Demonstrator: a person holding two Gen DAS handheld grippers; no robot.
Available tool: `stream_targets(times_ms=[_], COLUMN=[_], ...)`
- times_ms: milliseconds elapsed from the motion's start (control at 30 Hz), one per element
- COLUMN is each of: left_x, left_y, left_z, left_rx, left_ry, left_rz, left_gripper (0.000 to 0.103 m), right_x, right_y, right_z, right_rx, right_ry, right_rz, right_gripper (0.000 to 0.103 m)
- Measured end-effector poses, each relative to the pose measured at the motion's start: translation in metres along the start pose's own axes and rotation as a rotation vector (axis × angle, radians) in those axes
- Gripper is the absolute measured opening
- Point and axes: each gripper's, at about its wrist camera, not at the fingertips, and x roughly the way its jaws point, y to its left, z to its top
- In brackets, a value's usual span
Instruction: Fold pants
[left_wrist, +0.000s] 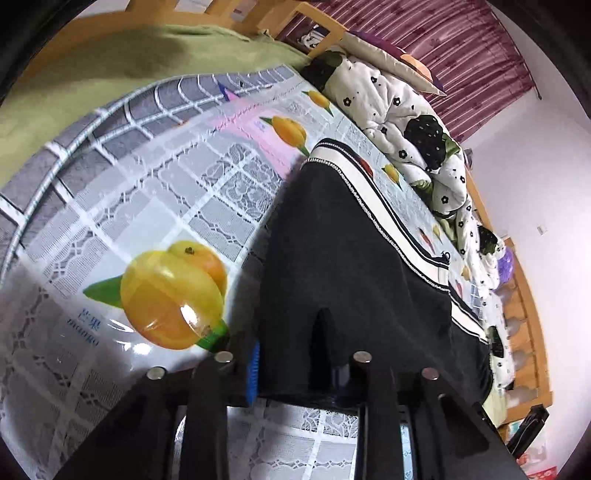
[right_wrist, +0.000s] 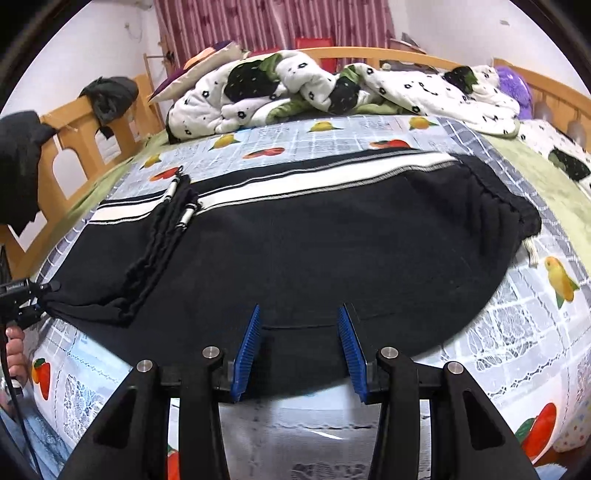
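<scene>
Black pants (right_wrist: 314, 251) with a white and black side stripe (right_wrist: 295, 181) lie flat across the fruit-print tablecloth (right_wrist: 517, 332) on the bed. In the right wrist view my right gripper (right_wrist: 301, 350) is open, its blue pads (right_wrist: 247, 354) astride the near edge of the pants. My left gripper (right_wrist: 33, 299) shows at the far left there, at the pants' waist corner. In the left wrist view the black fabric (left_wrist: 351, 277) drapes over my left gripper (left_wrist: 295, 365); one blue pad (left_wrist: 254, 373) shows and the jaws look closed on the cloth.
A crumpled white floral quilt (right_wrist: 332, 92) and pillows (right_wrist: 199, 70) lie along the far side of the bed. A wooden bed rail (right_wrist: 81, 136) with dark clothes hung on it runs on the left. A green sheet (left_wrist: 110, 62) lies under the tablecloth (left_wrist: 147, 203).
</scene>
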Motion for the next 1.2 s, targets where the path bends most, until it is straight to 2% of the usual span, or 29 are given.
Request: stream_targets(times_ms=[67, 167, 200, 233, 300, 433, 500, 600, 700, 833, 867, 933, 967, 1033, 1067, 1100, 1200], left_x=[-0.006, -0.017, -0.022, -0.025, -0.032, -0.027, -0.014, 0.009, 0.04, 0.081, 0.082, 0.076, 0.072, 0.063, 0.057, 0.048, 0.022], left_y=[-0.014, -0.057, -0.082, -0.098, -0.131, -0.201, -0.238, -0.275, -0.293, -0.296, -0.296, -0.296, -0.296, -0.3, -0.303, -0.303, -0.295], left_z=[0.001, -0.001, -0.004, -0.007, -0.014, -0.04, -0.062, -0.095, -0.127, -0.164, -0.168, -0.169, -0.168, -0.168, -0.17, -0.174, -0.18], left_rx=[0.035, 0.165, 0.239, 0.277, 0.332, 0.471, 0.554, 0.633, 0.637, 0.645, 0.65, 0.666, 0.673, 0.709, 0.744, 0.781, 0.821], left_ry=[-0.038, -0.121, -0.158, -0.188, -0.234, -0.242, -0.204, -0.147, -0.041, 0.051, 0.045, 0.033, 0.046, 0.085, 0.087, 0.071, 0.013], left_rz=[0.05, 0.159, 0.198, 0.211, 0.178, 0.129, 0.088, 0.033, -0.011, 0.018, 0.022, 0.021, 0.001, -0.037, -0.027, -0.01, -0.013], left_gripper=[0.018, 0.017, 0.017, 0.016, 0.015, 0.015, 0.015, 0.014, 0.014, 0.014, 0.014, 0.017, 0.025, 0.034, 0.035, 0.035, 0.048], right_x=[0.003, 0.001, 0.0, -0.001, -0.003, -0.009, -0.013, -0.021, -0.032, -0.046, -0.047, -0.051, -0.051, -0.049, -0.047, -0.046, -0.036], right_y=[-0.009, -0.021, -0.023, -0.027, -0.034, -0.044, -0.048, -0.062, -0.078, -0.096, -0.099, -0.108, -0.111, -0.114, -0.114, -0.113, -0.1], right_z=[-0.003, -0.006, -0.007, -0.008, -0.01, -0.014, -0.016, -0.018, -0.019, -0.018, -0.018, -0.018, -0.018, -0.014, -0.011, -0.008, 0.009], right_rx=[0.009, 0.017, 0.016, 0.013, 0.01, 0.007, 0.013, 0.042, 0.092, 0.11, 0.109, 0.113, 0.116, 0.121, 0.126, 0.129, 0.132], right_ry=[0.007, 0.0, -0.006, -0.016, -0.024, -0.029, -0.04, -0.044, -0.04, -0.05, -0.049, -0.036, -0.026, -0.004, -0.001, 0.001, 0.01], right_rz=[0.0, 0.011, 0.009, 0.006, 0.0, -0.001, -0.02, -0.062, -0.062, -0.073, -0.074, -0.069, -0.057, -0.02, -0.004, 0.014, 0.117], right_gripper=[0.043, 0.043, 0.043, 0.043, 0.043, 0.037, 0.037, 0.037, 0.037, 0.037, 0.037, 0.037, 0.037, 0.037, 0.037, 0.037, 0.04])
